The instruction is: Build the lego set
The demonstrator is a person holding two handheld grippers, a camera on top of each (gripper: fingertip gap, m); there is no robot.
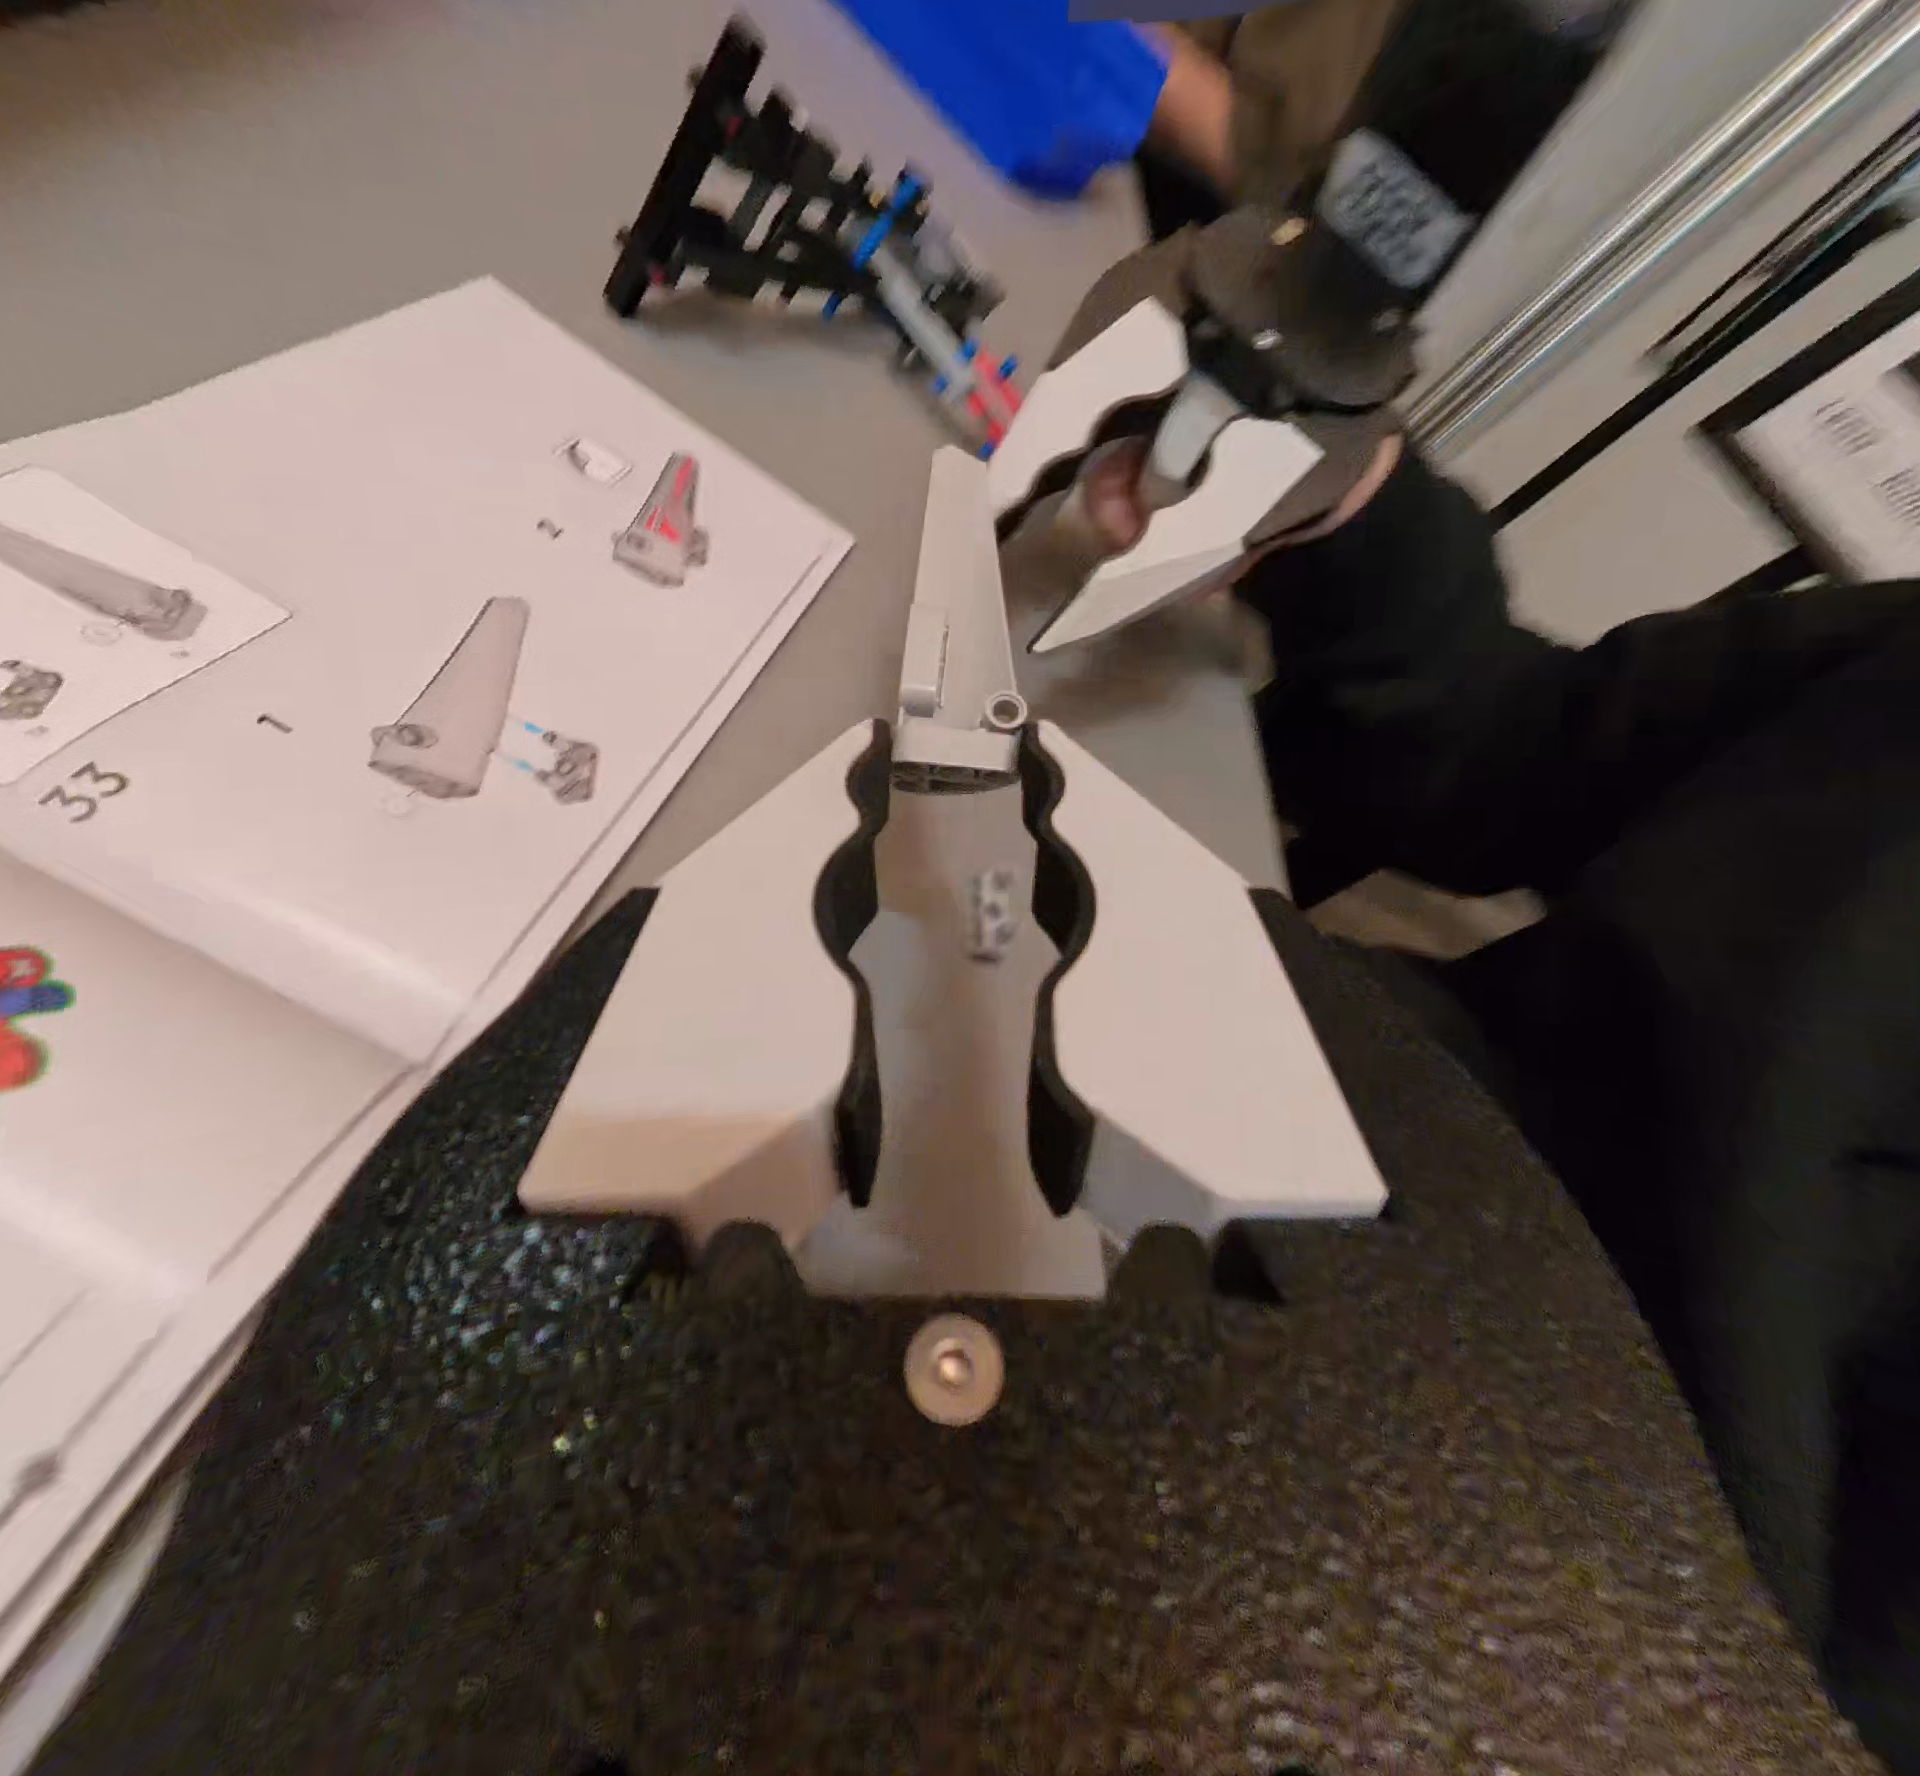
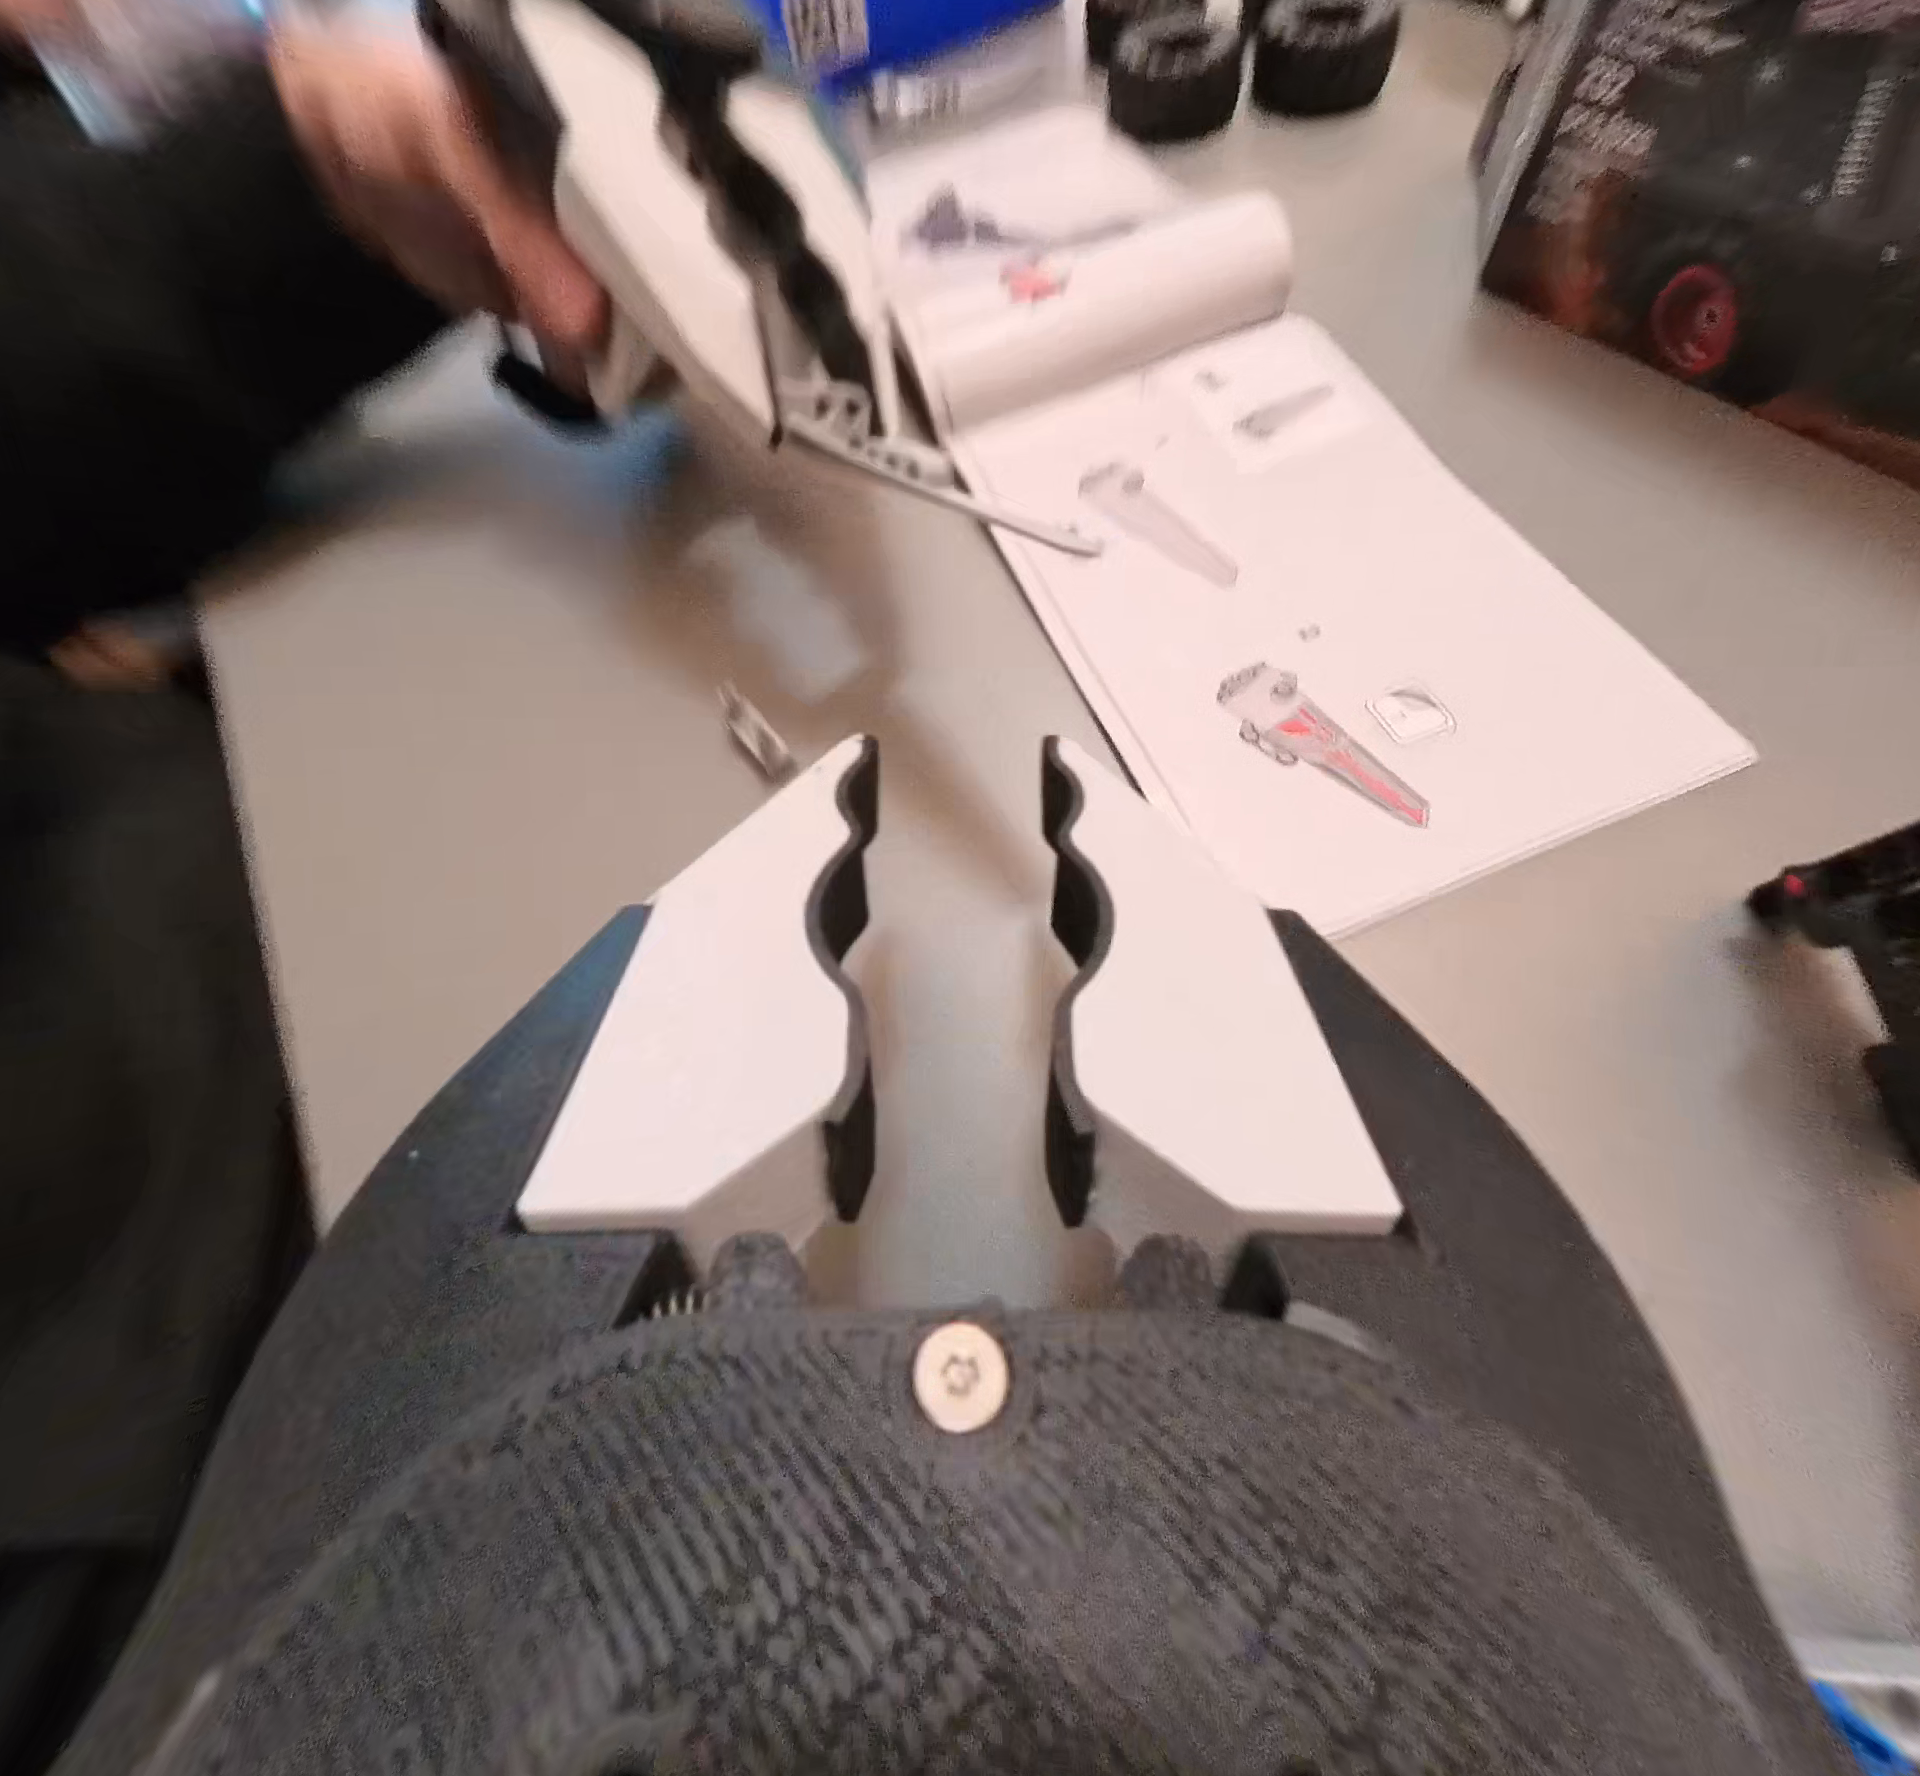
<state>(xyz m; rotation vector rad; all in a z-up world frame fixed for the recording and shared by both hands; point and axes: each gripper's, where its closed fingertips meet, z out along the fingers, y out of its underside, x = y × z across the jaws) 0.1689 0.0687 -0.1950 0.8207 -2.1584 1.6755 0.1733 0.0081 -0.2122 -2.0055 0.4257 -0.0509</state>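
Panel clamped in your left gripper, right gripper empty

Your left gripper [image 1: 956,750] is closed on the wide end of a long grey tapered panel [image 1: 954,604], which points away from you above the grey tabletop [image 1: 312,199]. A small grey piece [image 1: 992,914] lies on the tabletop below it. Your right gripper [image 2: 958,760] has its jaws parted with nothing between them, hovering just beside the open instruction booklet [image 2: 1403,583]. Beyond the booklet stands a black frame assembly [image 1: 790,199] with blue and red pins. Black tyres [image 2: 1236,33] and the set's dark box [image 2: 1714,126] sit farther off.
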